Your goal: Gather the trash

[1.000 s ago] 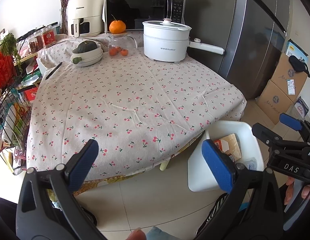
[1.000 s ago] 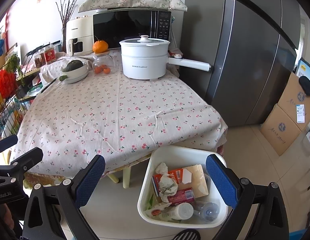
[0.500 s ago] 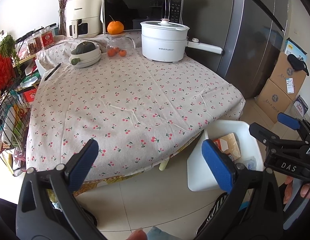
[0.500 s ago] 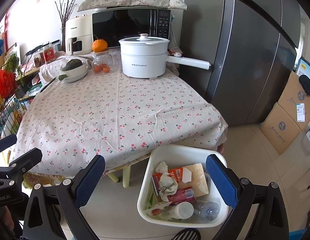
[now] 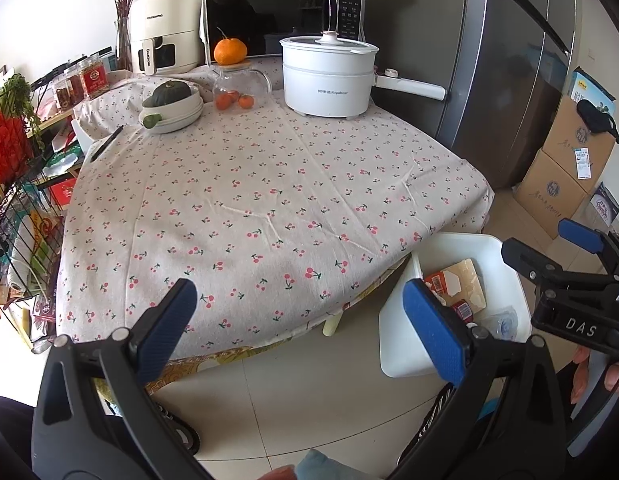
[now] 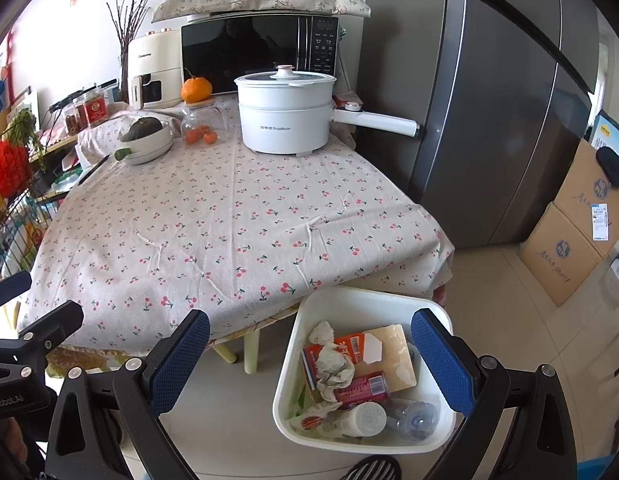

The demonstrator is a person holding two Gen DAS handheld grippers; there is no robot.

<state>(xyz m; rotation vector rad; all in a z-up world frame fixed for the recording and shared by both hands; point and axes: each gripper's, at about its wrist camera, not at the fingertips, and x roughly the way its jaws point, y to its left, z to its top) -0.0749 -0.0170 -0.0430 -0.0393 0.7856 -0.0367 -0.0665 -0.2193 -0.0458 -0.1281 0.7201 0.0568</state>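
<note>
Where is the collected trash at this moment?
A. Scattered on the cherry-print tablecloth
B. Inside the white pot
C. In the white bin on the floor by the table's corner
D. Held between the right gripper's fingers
C: the white bin on the floor holds crumpled paper, a red can and a plastic bottle, while both grippers are open and hold nothing.

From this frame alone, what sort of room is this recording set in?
Most likely a home kitchen or dining corner: a microwave and refrigerator stand behind a cloth-covered table holding an electric pot.
</note>
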